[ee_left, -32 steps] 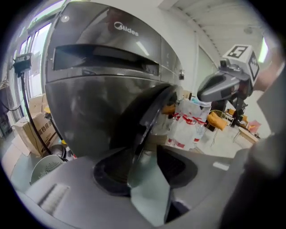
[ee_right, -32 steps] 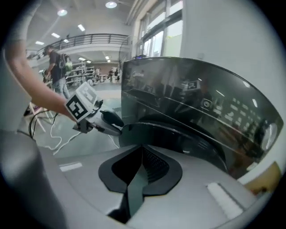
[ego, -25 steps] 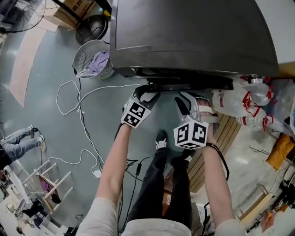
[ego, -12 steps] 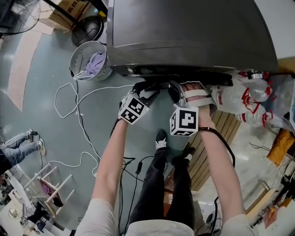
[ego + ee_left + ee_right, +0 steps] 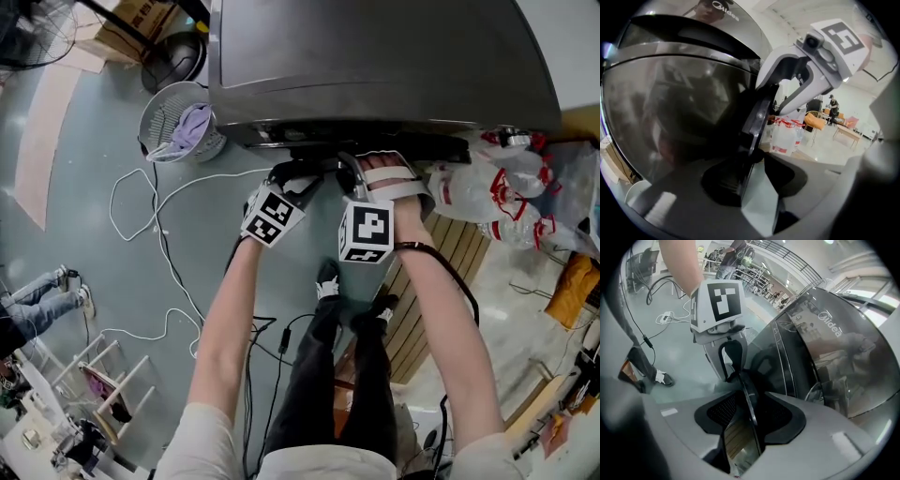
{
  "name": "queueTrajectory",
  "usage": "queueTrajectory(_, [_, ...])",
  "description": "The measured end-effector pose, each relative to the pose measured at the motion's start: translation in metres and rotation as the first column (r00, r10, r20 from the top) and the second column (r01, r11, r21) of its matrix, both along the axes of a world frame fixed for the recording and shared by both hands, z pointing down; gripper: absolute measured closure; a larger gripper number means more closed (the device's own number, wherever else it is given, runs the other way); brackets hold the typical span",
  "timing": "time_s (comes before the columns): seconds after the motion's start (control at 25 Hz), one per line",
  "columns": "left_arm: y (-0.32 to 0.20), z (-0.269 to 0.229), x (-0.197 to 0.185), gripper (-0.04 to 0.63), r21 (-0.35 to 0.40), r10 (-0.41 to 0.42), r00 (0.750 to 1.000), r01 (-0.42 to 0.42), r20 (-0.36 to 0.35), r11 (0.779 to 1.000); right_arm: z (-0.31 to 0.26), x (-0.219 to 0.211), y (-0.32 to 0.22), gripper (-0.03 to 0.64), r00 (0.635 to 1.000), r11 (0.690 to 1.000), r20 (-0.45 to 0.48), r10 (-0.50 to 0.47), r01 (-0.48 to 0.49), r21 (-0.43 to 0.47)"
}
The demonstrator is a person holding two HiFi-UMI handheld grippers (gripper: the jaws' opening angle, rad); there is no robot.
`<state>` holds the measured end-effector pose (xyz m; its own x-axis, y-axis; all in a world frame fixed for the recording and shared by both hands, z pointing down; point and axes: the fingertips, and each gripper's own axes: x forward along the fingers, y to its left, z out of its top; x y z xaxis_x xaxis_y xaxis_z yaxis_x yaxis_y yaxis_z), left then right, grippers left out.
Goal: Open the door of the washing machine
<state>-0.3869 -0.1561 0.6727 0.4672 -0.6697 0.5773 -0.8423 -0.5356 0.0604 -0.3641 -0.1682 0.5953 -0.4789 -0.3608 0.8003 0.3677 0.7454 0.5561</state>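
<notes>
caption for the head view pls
Left gripper and right gripper straddle the washing machine door edge; left jaws just closing, right opening.

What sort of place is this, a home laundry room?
Probably a workshop or test hall, not a home: the dark grey washing machine stands on a grey-green floor among loose white cables, with an orange chair and work tables beyond.

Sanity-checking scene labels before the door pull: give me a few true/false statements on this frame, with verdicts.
1. The laundry basket holds a purple cloth. True.
2. The right gripper has its fingers shut on nothing. False: they stand apart, having just been opening, with the door edge between them.
3. A white cable lies on the floor. True.
4. The washing machine is white. False: it is dark grey.
</notes>
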Motion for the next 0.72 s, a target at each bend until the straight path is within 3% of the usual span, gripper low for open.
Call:
queueTrajectory(0.48, [0.005,0.004,0.002,0.396,-0.014,-0.019,1.000,0.020,0.012,1.000,0.004,0.003,0.004,0.448,1.000,1.000,-0.004,0.009,-0.009,-0.015])
queueTrajectory(0.72, [0.028,0.006,0.012,0.405,-0.017,-0.003,1.000,0.003,-0.022,1.000,0.004,0.011,0.025,0.448,0.999,0.998,-0.011,-0.049,0.048,-0.026])
